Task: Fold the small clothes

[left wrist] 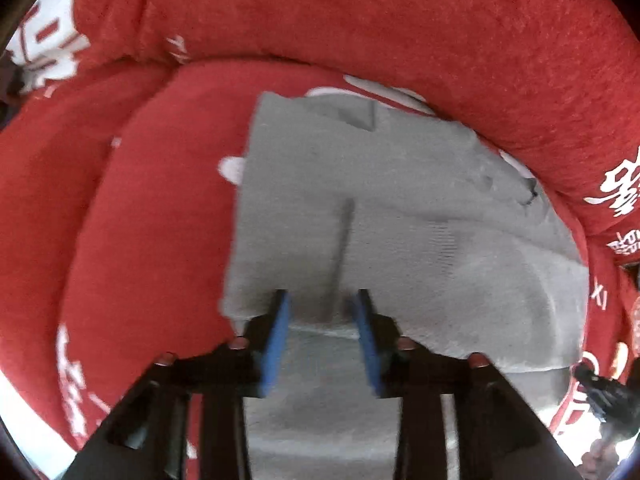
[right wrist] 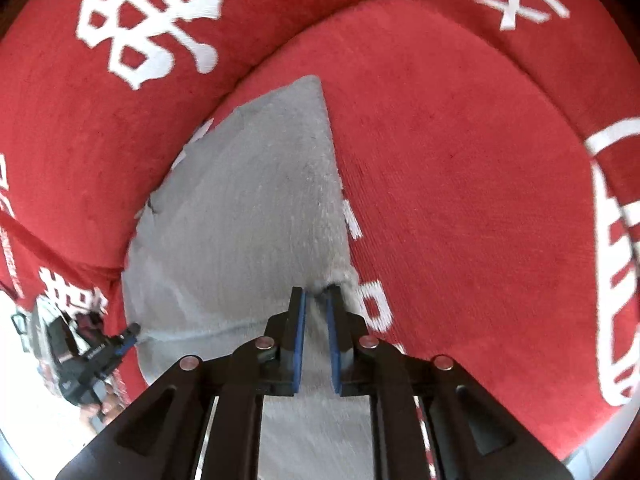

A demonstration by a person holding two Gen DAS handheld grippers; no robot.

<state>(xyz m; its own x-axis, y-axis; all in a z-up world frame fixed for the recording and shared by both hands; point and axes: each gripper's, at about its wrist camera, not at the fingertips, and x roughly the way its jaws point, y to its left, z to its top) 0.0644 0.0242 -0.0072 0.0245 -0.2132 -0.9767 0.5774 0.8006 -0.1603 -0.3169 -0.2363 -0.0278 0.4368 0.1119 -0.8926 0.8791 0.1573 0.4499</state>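
Currently the grey knitted small garment [left wrist: 360, 208] lies spread on the red plush cushion with white characters [left wrist: 360, 12], directly beneath and ahead of both tools. The left gripper [left wrist: 323, 312] stands over the garment's near edge with its blue pads [left wrist: 278, 332] spread apart; cloth lies below the gap, but no pad presses on it. The right gripper [right wrist: 316, 300] is nearly pressed together at the garment's right-hand border; a pucker of grey cloth sits at its tips, though whether the pads truly pinch it cannot be told from this view. In the right wrist view the left tool appears well to the left, at the garment's opposite near corner. Judgement: the step in hand is securing both near corners for a fold. Recommended practice: seat the left pads lower so they take only the top layer, confirm the right pinch, then lift both corners evenly to avoid a skewed crease.
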